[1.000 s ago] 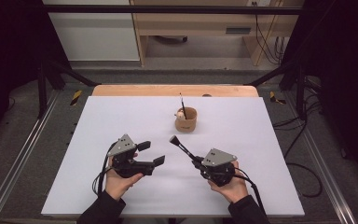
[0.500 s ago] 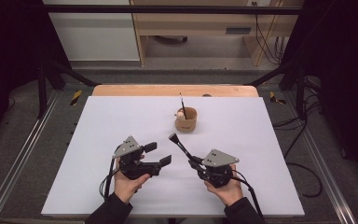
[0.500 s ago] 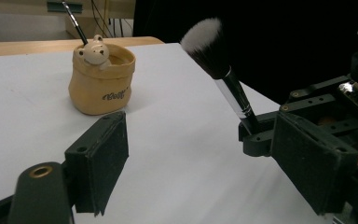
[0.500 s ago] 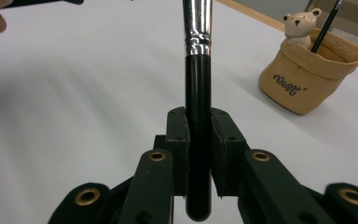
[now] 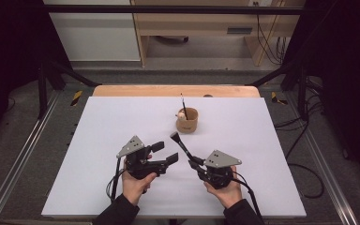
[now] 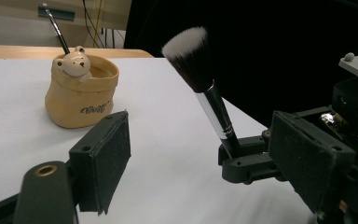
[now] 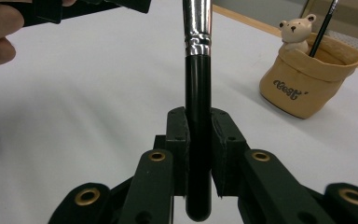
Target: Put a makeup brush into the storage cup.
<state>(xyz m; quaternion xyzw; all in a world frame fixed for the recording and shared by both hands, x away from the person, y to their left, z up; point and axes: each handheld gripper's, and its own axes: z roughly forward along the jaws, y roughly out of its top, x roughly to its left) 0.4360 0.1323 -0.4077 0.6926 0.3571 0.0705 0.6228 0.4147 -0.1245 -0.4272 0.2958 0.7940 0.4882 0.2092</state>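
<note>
Right gripper (image 5: 194,161): I have it clamped on the brush (image 7: 198,121), pads tight on the black handle near its butt end.
Brush axis: it runs straight out along my right jaws, bristles (image 6: 189,49) leading, slanting up and away toward the pot (image 5: 187,120).
Left gripper (image 5: 165,153): jaws gaping, nothing between them; they have just eased in a touch.
Brush from left gripper: ahead and off to its right side, the ferrule (image 6: 214,107) just beyond the right pad, not touching.
Pot from right gripper: ahead and a little right of the brush tip, apart from it; a thin brush (image 5: 183,106) already stands inside.
Nearer hand: I judge the right, since it carries the brush and points at the pot.
Turning point: I judge the tilt of the handle must steepen to drop in.
</note>
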